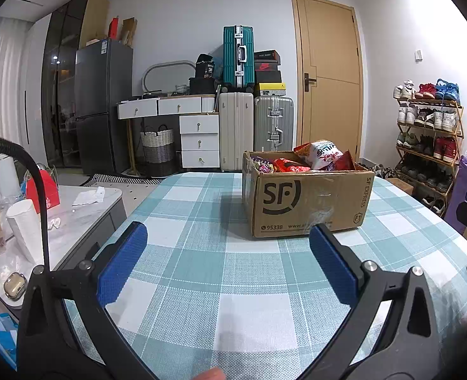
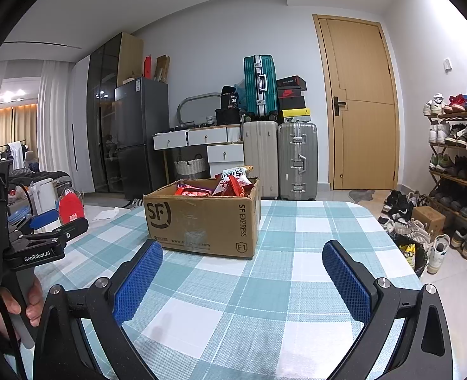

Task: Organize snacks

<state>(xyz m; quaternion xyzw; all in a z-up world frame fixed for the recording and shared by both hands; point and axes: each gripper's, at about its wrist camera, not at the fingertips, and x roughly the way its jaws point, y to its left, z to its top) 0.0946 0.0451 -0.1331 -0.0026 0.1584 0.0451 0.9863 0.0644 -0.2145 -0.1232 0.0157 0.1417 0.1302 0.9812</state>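
Observation:
A brown cardboard box [image 1: 309,199] marked SF stands on the checked tablecloth [image 1: 201,253]. It holds several snack packets [image 1: 322,158], red, white and purple. My left gripper [image 1: 228,237] is open and empty, above the cloth just in front of the box. In the right wrist view the box [image 2: 201,218] sits ahead and left with red and white packets [image 2: 233,183] in it. My right gripper [image 2: 243,253] is open and empty, short of the box's near right corner. The left gripper [image 2: 43,221] shows at the left edge, held by a hand.
A side table [image 1: 84,202] at left carries a kettle, paper cups and a red bag. Suitcases [image 1: 255,126], a drawer unit and a fridge stand behind. A shoe rack [image 2: 461,164] and a bin [image 2: 411,253] are right of the table edge.

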